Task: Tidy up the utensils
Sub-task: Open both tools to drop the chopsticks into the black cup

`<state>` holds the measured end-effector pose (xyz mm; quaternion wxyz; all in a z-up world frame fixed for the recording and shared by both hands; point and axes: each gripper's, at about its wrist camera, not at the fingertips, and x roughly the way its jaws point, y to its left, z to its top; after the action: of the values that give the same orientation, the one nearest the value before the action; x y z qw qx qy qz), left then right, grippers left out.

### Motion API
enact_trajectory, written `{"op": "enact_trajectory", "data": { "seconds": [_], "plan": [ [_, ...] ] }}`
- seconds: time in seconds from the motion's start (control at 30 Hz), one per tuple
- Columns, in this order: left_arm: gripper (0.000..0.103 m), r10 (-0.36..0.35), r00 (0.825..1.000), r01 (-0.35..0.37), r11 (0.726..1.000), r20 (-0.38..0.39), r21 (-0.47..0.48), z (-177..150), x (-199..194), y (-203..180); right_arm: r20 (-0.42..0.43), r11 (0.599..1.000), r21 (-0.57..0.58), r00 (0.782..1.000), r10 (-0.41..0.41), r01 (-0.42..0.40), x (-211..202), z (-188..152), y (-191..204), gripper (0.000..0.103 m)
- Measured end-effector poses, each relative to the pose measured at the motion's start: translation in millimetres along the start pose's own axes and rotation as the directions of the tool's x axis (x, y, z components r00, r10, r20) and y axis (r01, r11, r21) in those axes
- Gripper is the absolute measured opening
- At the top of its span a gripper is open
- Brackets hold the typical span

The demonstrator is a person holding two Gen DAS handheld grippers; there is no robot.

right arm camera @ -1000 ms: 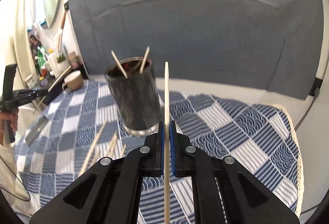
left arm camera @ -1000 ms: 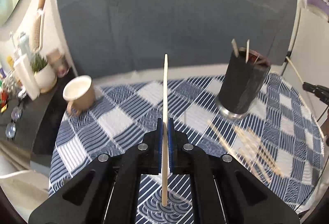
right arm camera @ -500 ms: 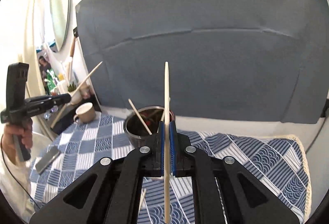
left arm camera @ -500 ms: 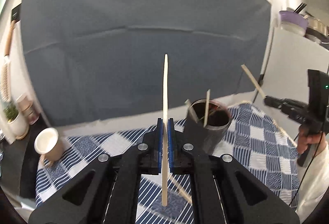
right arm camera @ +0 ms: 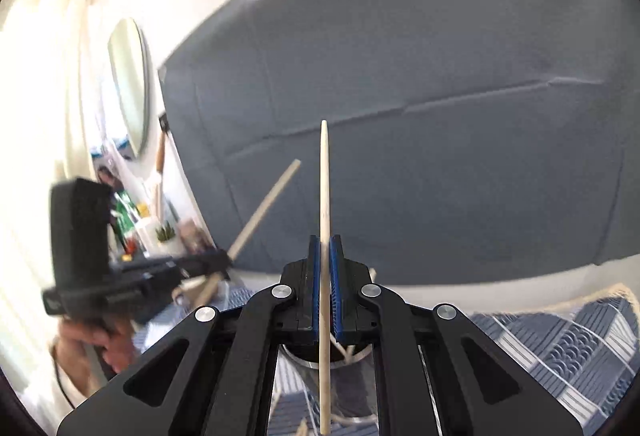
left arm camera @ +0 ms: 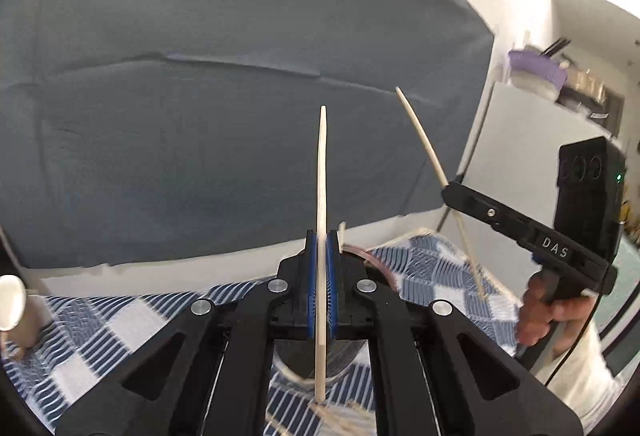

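Observation:
My left gripper (left arm camera: 320, 240) is shut on a pale wooden chopstick (left arm camera: 321, 172) that stands upright between its blue pads. The dark metal cup (left arm camera: 352, 352) sits just behind and below these fingers, mostly hidden by them. My right gripper (right arm camera: 325, 244) is shut on a second upright chopstick (right arm camera: 324, 188), with the cup's rim (right arm camera: 340, 356) showing below its fingers. In the left wrist view the right gripper (left arm camera: 448, 192) shows at right, held by a hand (left arm camera: 548, 312), its chopstick (left arm camera: 420, 136) slanting. In the right wrist view the left gripper (right arm camera: 224, 260) appears blurred at left.
A blue and white patterned cloth (left arm camera: 440, 276) covers the table. Loose chopsticks (left arm camera: 344, 416) lie on it near the bottom edge. A beige mug (left arm camera: 12, 300) stands far left. A grey backdrop (left arm camera: 200, 116) hangs behind. A shelf with a plant (right arm camera: 166, 236) and an oval mirror (right arm camera: 130, 84) are at left.
Both grippers have risen and tilted up with their chopsticks, closing in over the cup from either side. The cup has slid down behind the fingers in both views.

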<state>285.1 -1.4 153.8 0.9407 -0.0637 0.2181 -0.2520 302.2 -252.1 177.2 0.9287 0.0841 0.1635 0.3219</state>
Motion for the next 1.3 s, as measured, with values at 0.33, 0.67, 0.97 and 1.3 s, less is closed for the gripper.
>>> {"op": "enact_trajectory", "data": {
  "seconds": [0.33,0.67,0.97,1.3],
  "plan": [
    [0.005,-0.120,0.979,0.125,0.992,0.166,-0.025,-14,31,7,0.183,0.996,0.038,0.980,0.077,-0.085,19,-2,-16,0.005],
    [0.005,-0.210,0.909,0.257,0.962,0.360,-0.087,-40,62,21,0.304,0.979,0.135,0.947,0.106,-0.153,54,-37,-41,0.005],
    [0.005,-0.185,0.921,0.219,0.974,0.343,-0.062,-63,67,29,0.217,0.986,0.143,0.974,0.058,-0.090,64,-56,-51,0.005],
    [0.005,-0.141,0.949,0.140,0.990,0.280,0.023,-74,51,15,0.116,0.998,0.028,0.992,0.051,-0.055,54,-61,-35,0.008]
  ]
}}
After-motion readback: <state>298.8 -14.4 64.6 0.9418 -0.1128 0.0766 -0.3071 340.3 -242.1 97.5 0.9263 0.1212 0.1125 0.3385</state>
